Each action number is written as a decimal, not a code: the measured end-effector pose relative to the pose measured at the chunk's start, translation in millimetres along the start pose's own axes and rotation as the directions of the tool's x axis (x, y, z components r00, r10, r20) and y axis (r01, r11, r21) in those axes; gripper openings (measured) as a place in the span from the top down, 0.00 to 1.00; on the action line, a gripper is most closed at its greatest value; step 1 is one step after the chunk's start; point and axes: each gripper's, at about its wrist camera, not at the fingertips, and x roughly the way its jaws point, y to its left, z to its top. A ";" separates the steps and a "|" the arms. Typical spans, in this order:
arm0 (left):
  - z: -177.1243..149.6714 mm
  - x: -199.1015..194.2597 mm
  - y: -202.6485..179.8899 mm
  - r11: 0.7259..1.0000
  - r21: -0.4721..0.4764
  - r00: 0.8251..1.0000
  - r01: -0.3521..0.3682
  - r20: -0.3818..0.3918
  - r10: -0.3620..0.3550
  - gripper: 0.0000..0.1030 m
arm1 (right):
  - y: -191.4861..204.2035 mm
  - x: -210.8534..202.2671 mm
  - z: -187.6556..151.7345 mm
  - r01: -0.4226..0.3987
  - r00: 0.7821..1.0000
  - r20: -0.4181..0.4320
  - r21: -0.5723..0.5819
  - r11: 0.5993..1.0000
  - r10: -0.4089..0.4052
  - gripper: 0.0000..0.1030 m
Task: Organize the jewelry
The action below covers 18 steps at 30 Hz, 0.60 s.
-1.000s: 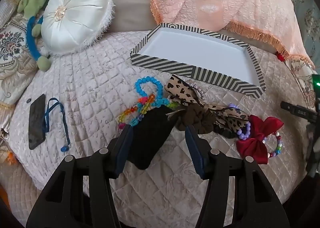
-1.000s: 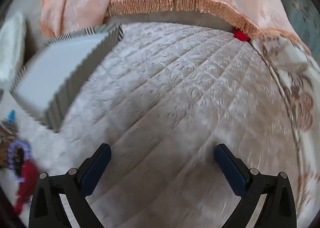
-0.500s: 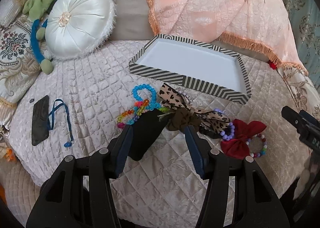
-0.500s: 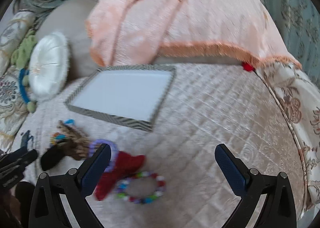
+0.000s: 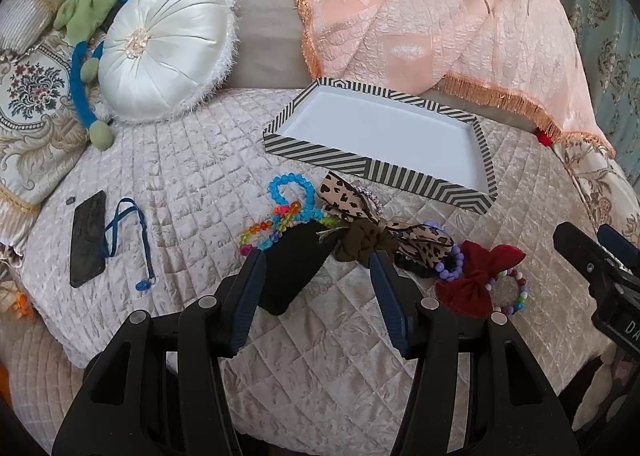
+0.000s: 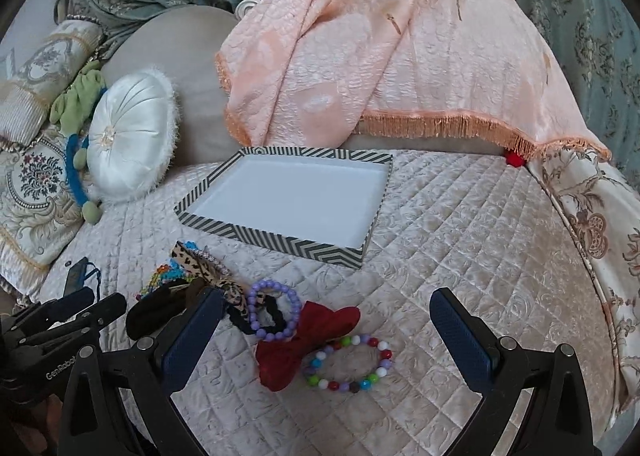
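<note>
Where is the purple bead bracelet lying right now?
In the right wrist view the purple bead bracelet lies on the quilt, left of the red bow, below the striped tray.

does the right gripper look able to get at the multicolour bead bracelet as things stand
Probably yes. The right gripper has open jaws with the multicolour bead bracelet lying flat between and just ahead of them. Only the red bow touches its near-left edge; nothing covers it.

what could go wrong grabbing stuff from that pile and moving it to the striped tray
1. The purple bead bracelet overlaps the black scrunchie and touches the red velvet bow, so lifting one could drag its neighbours.
2. The leopard-print ribbon bow lies tangled over the rainbow bead bracelets; a pinch there may catch both.
3. The striped cardboard tray sits on soft quilted bedding, so a drop on its rim might tip it.
</note>
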 end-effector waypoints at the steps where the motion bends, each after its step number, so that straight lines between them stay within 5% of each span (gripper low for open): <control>1: -0.5 -0.3 -0.3 1.000 0.001 1.000 0.000 0.000 0.000 0.47 | 1.5 -0.7 0.5 -0.003 1.000 -0.001 -0.002 1.000 0.003 0.00; 18: -2.7 -3.7 0.7 1.000 -0.002 1.000 0.000 0.009 0.000 0.47 | 32.3 -8.8 0.7 -0.028 0.999 0.018 -0.101 0.994 0.030 0.00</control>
